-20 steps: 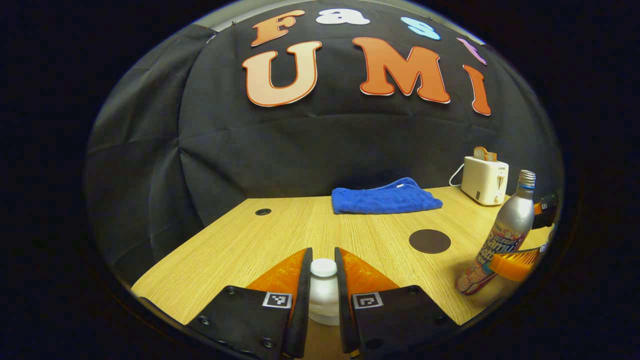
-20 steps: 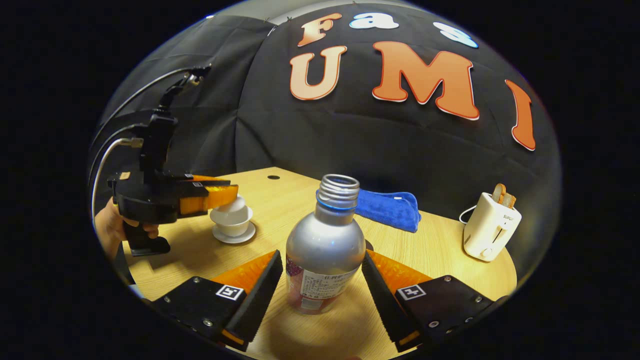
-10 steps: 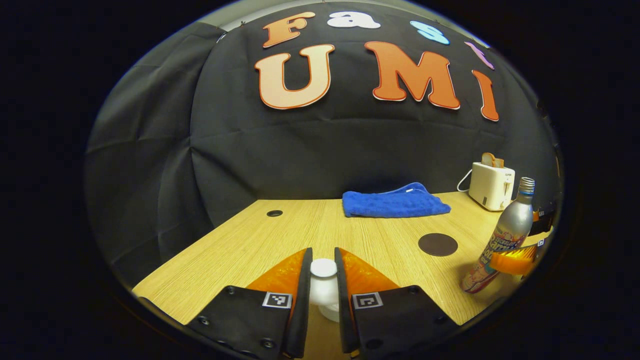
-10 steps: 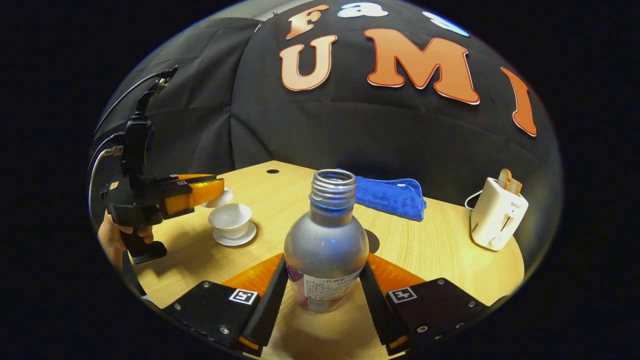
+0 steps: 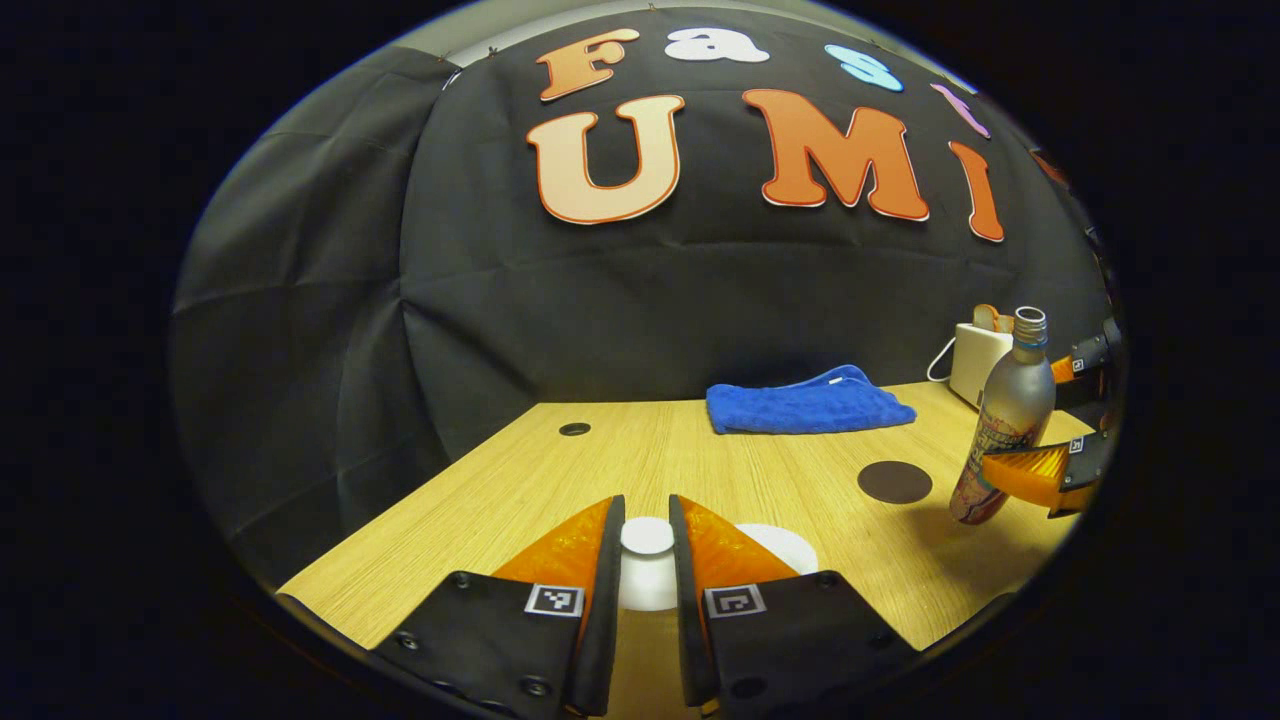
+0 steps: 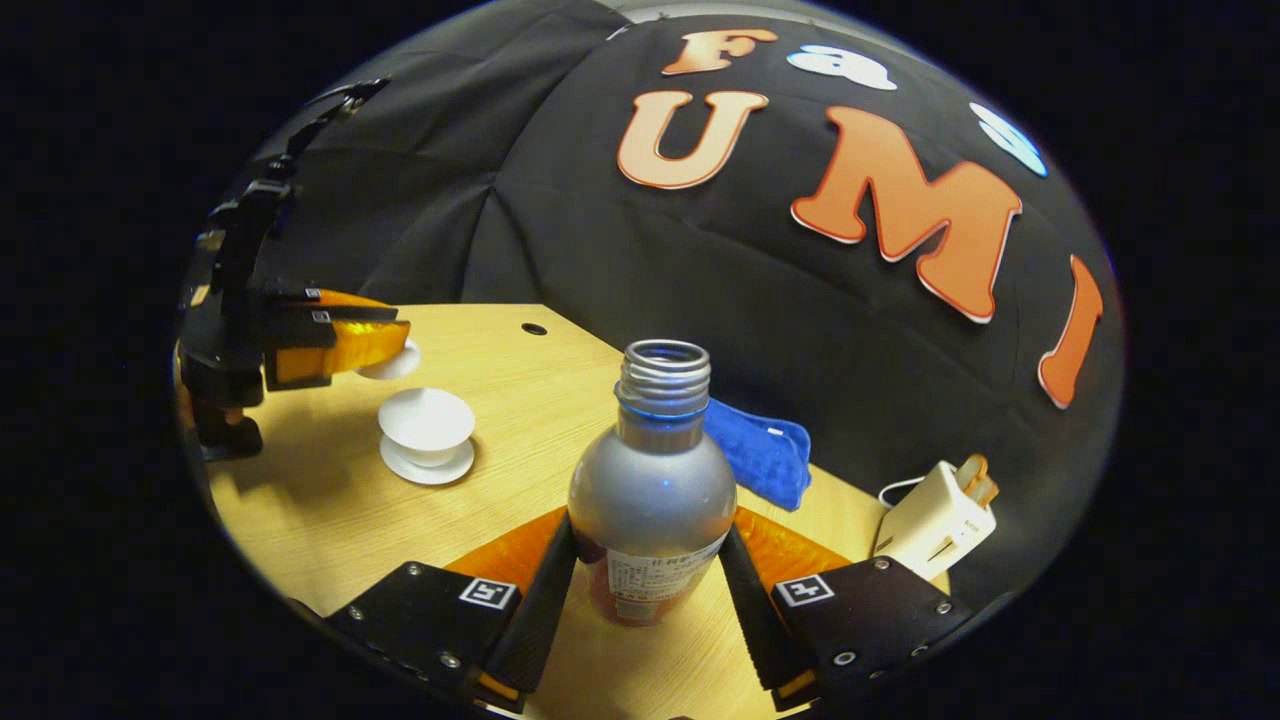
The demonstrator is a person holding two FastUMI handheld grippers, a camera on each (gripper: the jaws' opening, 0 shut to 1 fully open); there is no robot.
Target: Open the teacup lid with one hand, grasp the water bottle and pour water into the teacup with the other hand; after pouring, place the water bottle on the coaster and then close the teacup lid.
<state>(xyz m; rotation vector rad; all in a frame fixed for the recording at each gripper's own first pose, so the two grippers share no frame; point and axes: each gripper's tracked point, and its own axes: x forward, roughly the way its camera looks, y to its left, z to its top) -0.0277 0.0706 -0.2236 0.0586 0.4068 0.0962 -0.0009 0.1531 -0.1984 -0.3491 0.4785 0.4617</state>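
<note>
The left gripper (image 5: 647, 535) is clamped on the knob of the small white porcelain teacup lid (image 5: 647, 560), both fingers pressing it, and holds it lifted above and just to the far side of the open white porcelain teacup (image 6: 428, 425), which stands on its white saucer (image 6: 427, 464) on the light wooden table (image 6: 330, 500); in the right gripper view that gripper (image 6: 395, 345) shows with the lid (image 6: 392, 362) clear of the cup. The right gripper (image 6: 650, 560) is closed on the silver metal water bottle with a printed label and open threaded neck (image 6: 652, 490), its two fingers pressing the bottle's lower body from either side; the bottle is to the right of the teacup, raised off the table and slightly tilted in the left gripper view (image 5: 1003, 420). A round dark brown coaster (image 5: 894, 482) lies on the table between teacup and bottle. Beyond the coaster a folded blue towel (image 5: 808, 402) lies near the booth's wall, and a cream toaster holding toast (image 6: 937, 520) stands to the right of the towel.
</note>
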